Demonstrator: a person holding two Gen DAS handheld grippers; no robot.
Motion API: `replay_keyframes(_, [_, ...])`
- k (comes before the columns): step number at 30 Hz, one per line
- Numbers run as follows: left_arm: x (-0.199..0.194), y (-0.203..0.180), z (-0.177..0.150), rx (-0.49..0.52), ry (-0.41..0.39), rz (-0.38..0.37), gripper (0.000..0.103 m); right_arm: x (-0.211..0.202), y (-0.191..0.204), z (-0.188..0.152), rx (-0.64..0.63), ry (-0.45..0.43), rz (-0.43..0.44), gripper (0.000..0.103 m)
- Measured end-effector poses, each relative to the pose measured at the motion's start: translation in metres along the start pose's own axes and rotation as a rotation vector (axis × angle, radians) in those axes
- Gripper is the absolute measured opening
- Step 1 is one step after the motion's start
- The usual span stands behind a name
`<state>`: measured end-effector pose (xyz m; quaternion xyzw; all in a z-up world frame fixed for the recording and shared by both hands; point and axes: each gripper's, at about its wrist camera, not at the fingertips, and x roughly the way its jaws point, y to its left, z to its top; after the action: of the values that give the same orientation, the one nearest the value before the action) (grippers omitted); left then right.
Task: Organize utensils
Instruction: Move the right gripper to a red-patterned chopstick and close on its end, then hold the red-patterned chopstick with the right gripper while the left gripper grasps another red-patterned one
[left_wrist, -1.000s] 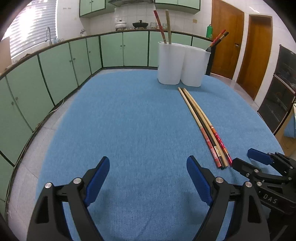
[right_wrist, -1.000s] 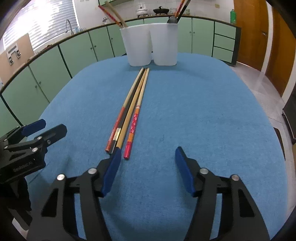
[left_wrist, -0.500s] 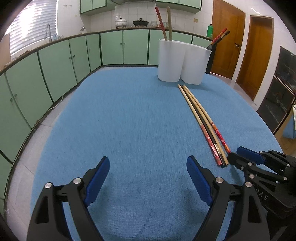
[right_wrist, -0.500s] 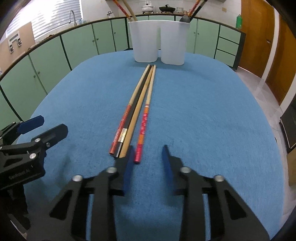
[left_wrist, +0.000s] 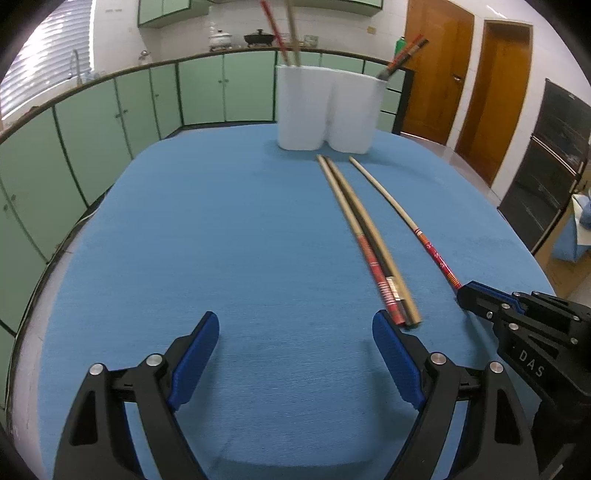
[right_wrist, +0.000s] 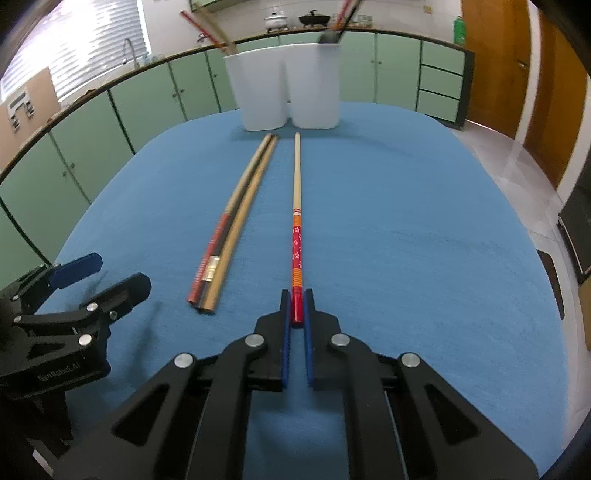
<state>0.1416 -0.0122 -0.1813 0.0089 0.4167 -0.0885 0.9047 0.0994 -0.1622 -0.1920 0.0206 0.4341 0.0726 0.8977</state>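
The left tool (left_wrist: 295, 354) hangs wide open over the blue counter (right_wrist: 406, 229), holding nothing. Right of it lie three chopsticks (right_wrist: 221, 236) together. Further right, the right tool (right_wrist: 297, 308) is closed on the near end of the red-patterned chopstick (right_wrist: 296, 236), which points to the far white holder (right_wrist: 284, 88).

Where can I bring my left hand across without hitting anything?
Bare cloth lies left of the three loose chopsticks, up to the white holder. It is crowded rightward, where the right gripper pinches the red chopstick.
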Motion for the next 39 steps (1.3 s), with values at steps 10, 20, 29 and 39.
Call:
replay_keyframes(10, [0.012, -0.022, 0.002, 0.045, 0.035, -0.005, 0.084, -0.004, -0.023, -0.006, 0.047, -0.002, 0.004, 0.005])
replay_keyframes(20, [0.012, -0.021, 0.002, 0.038, 0.05, 0.02, 0.085, -0.005, -0.025, -0.006, 0.045, 0.0, 0.018, 0.006])
replay_keyframes(29, [-0.001, -0.006, -0.004, 0.013, 0.034, 0.031, 0.084, -0.012, -0.02, -0.009, -0.018, -0.002, 0.028, 0.015])
replay_keyframes(39, [0.002, -0.024, 0.002, 0.053, 0.025, -0.002, 0.084, -0.015, -0.03, -0.012, 0.009, 0.002, 0.021, 0.02])
